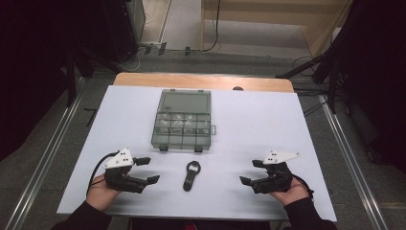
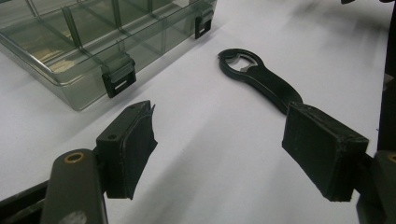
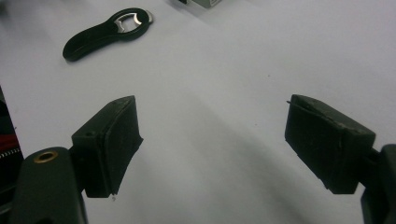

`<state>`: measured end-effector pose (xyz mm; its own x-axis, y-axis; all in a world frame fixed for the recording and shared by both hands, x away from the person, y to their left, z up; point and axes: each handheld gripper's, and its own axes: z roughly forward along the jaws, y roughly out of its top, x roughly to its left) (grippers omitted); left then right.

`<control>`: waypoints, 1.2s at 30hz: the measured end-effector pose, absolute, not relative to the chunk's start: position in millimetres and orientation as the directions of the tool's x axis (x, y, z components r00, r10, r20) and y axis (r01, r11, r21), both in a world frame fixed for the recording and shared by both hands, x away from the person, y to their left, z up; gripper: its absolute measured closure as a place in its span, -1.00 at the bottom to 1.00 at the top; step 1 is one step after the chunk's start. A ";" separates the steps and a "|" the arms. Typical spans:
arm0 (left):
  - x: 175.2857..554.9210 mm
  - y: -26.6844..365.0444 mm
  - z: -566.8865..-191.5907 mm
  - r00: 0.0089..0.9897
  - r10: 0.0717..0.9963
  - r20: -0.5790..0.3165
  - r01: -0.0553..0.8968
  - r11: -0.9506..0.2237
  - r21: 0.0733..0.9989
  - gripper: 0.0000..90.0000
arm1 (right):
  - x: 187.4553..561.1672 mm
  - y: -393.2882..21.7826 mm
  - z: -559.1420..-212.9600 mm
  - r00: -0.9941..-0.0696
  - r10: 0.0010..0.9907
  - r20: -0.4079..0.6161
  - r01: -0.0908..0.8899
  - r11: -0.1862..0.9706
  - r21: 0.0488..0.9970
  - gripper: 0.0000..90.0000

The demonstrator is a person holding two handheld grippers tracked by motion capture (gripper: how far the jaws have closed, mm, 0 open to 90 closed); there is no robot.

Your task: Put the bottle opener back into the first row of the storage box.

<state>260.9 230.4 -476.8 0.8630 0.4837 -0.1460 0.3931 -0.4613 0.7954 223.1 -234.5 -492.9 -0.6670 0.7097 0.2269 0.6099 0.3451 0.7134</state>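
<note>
OK, I've got both grippers low over the near edge of the white table [image 1: 268, 115], hands coming in from the bottom of the high view. Left gripper [image 1: 147, 170] sits near-left, jaws spread wide, nothing between them. Right gripper [image 1: 251, 172] sits near-right, jaws likewise released and empty. Both point inward toward the middle.

Opener [image 1: 190, 175] lies flat on the table between the two grippers, roughly centred, apart from both. It's black, ring end pointing far, handle pointing near. In the left gripper view the opener [image 2: 261, 79] runs just past the right-hand jaw, handle end hidden behind that pad; I can't tell from there whether they touch, but the high view shows a gap. In the right gripper view the opener [image 3: 105, 32] lies well beyond the left-hand jaw, with metal showing inside the ring.

Box [image 1: 184, 119] is farther back at table centre: clear grey plastic, compartmented, lid open toward the far side. Two black latches face the near side. The opener's ring end lies near the box's front edge, not touching. Contents are too small to make out.
</note>
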 end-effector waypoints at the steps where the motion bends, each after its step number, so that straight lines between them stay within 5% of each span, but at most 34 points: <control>1: 260.9 230.5 -476.9 0.863 0.484 -0.146 0.394 -0.461 0.795 -0.45 | 223.1 -234.5 -492.9 -0.667 0.710 0.227 0.610 0.345 0.713 -0.58; 36: 260.1 231.9 -475.6 0.861 0.488 -0.140 0.388 -0.455 0.801 -0.45 | 244.4 -216.7 -485.3 -0.742 0.628 0.234 0.552 0.374 0.745 -0.57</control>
